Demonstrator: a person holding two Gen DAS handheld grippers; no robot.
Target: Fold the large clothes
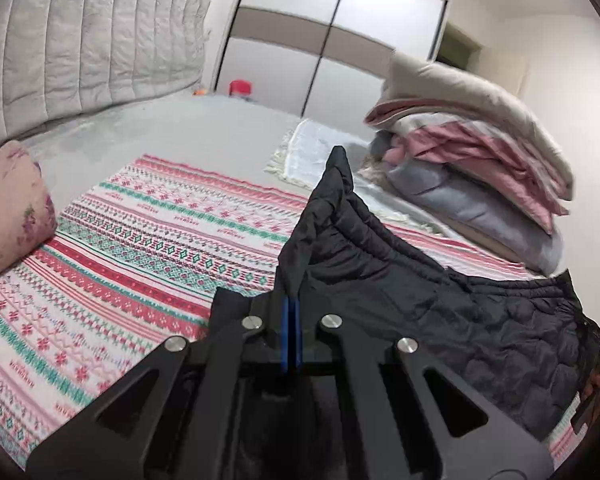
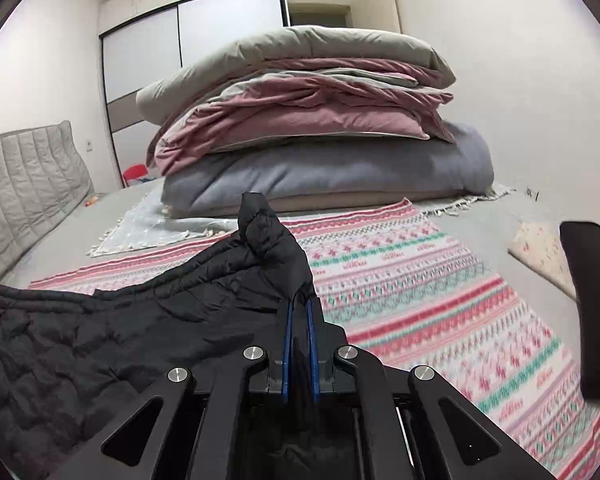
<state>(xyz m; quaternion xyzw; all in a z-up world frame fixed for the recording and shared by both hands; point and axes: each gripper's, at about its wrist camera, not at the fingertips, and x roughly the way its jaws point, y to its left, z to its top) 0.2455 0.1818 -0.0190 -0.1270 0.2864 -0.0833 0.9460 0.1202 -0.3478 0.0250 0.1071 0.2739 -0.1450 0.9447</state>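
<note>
both grippers pinching the waistband of a black quilted garment, lift about to begin

your left gripper (image 1: 291, 312) is closed to a narrow slit, its blue pads (image 1: 287, 332) clamped on a peak of black quilted garment (image 1: 440, 320) at what looks like one end of a gathered, elasticated edge. your right gripper (image 2: 299, 312) is likewise clamped, with a fold of the same garment (image 2: 100, 340) standing up between its pads (image 2: 311, 344) and poking out above the tips. in the left wrist view the cloth runs away to the right; in the right wrist view it runs away to the left, so the garment hangs slack between your two hands. its body rests on the striped patterned blanket (image 1: 140, 232) spread over the bed (image 1: 204, 128), near the stack of folded duvets (image 2: 300, 120) and well apart from the quilted headboard (image 1: 80, 40).

the step in hand appears to be the first grasp: both corners are taken and the fold itself is not yet made. the next move likely calls for raising both hands together and drawing them apart until the edge between them is taut, so the garment hangs flat before you lay it on the blanket. keep the pinch firm on both sides; the padded fabric is bulky and probably slippery, and a loose grip may let a corner slide out. a dark object (image 2: 592, 312) at the right edge of the right wrist view cannot be identified.
</note>
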